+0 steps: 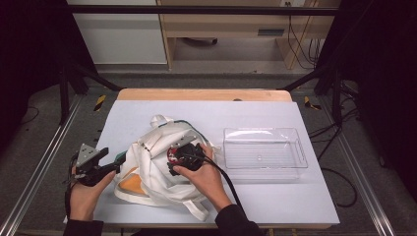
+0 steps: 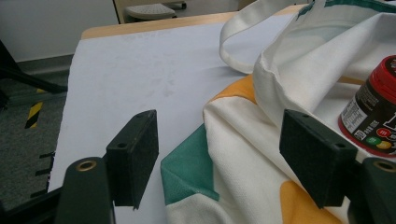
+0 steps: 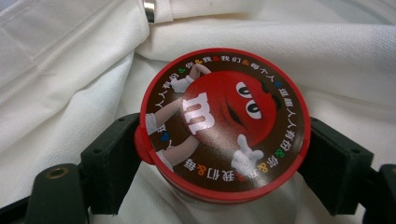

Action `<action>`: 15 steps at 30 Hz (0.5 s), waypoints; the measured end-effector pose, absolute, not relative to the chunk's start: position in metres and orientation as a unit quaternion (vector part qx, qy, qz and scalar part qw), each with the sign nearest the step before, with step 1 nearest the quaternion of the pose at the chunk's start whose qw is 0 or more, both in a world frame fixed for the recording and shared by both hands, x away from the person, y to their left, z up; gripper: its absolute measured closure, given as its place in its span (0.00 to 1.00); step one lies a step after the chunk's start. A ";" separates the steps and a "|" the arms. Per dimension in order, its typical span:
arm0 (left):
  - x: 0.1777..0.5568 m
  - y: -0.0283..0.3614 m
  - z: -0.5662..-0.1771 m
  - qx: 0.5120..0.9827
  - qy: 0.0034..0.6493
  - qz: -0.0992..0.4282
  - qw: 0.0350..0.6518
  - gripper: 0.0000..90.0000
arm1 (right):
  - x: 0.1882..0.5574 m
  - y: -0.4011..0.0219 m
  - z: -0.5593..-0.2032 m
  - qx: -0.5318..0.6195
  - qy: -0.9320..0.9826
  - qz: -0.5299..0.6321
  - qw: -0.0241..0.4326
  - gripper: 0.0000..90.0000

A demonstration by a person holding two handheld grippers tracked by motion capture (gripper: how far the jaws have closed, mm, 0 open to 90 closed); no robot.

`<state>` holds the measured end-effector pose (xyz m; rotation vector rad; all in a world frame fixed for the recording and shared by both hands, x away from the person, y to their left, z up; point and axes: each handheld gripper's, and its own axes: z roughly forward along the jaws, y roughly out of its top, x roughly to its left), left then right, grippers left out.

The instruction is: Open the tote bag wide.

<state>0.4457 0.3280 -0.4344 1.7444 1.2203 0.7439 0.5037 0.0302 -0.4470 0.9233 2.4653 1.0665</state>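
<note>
From above, the right gripper (image 1: 183, 156) is sitting over the cloth bag (image 1: 147, 169), the left gripper (image 1: 101, 167) waiting at the bag's left edge. The left gripper's jaws are gaping around loose fabric, with the candy jar (image 2: 373, 112) off to their right. The right gripper's jaws are clamping the jar's red lid (image 3: 224, 123), jar pointing straight ahead.

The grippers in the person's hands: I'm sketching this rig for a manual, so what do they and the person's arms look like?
Both grippers are black. The left gripper carries a grey three-cornered plate on top; the right gripper trails a black cable back past the wrist. Each has two jaws faced with flat rectangular black pads, with brass-ringed holes behind them. The person wears dark long sleeves.
</note>
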 end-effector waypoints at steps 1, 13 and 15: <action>0.446 0.328 -0.434 0.700 0.488 0.298 0.428 0.31 | 0.504 0.030 -0.447 0.319 0.859 0.371 0.151 0.24; 0.447 0.326 -0.437 0.706 0.486 0.294 0.422 0.31 | 0.508 0.032 -0.452 0.315 0.863 0.366 0.144 0.26; 0.447 0.326 -0.437 0.705 0.487 0.294 0.424 0.30 | 0.508 0.032 -0.453 0.314 0.864 0.365 0.145 0.26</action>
